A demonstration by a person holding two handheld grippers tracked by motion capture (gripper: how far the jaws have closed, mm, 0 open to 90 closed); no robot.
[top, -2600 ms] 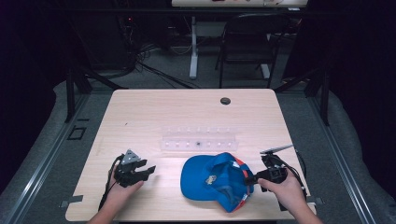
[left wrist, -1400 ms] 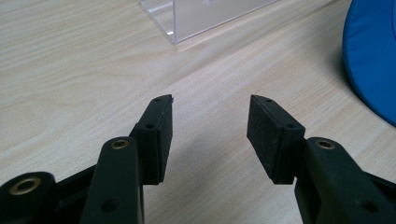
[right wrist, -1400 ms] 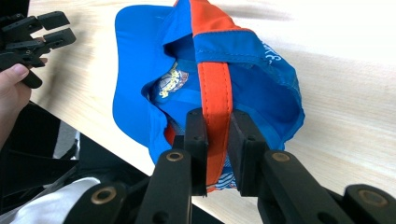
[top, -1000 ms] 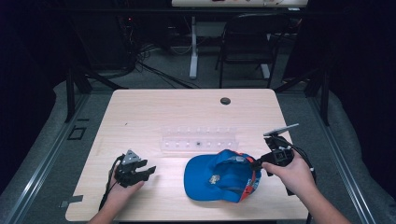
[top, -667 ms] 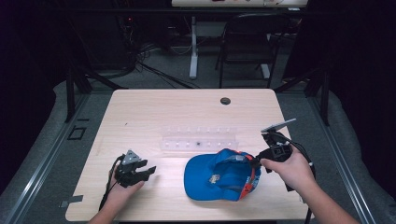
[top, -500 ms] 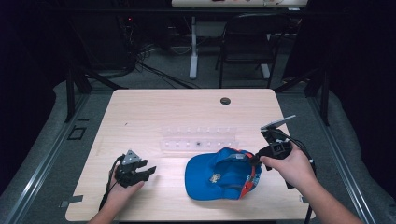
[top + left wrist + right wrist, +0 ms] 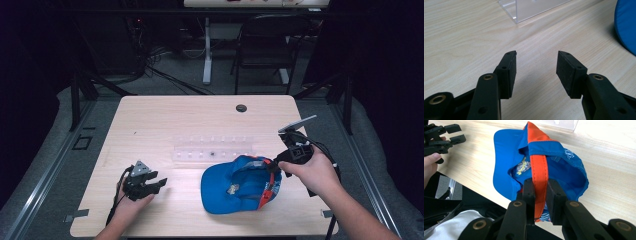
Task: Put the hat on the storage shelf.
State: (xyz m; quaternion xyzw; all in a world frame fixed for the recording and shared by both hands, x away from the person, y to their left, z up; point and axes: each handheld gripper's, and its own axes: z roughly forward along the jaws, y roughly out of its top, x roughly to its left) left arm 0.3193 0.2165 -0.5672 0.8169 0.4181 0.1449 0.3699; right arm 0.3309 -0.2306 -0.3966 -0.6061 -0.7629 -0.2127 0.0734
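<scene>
The blue fabric cap [image 7: 240,185] lies on the pale wooden table [image 7: 165,120], just before the clear plastic rack [image 7: 212,148], right of the left gripper [image 7: 159,183].

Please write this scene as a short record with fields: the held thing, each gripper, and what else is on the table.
held thing: blue cap, upside down, gripped by its orange strap
right gripper: shut on the strap, lifting that edge
left gripper: open, holds nothing, low over the table
other thing: clear plastic rack beyond the cap
</scene>
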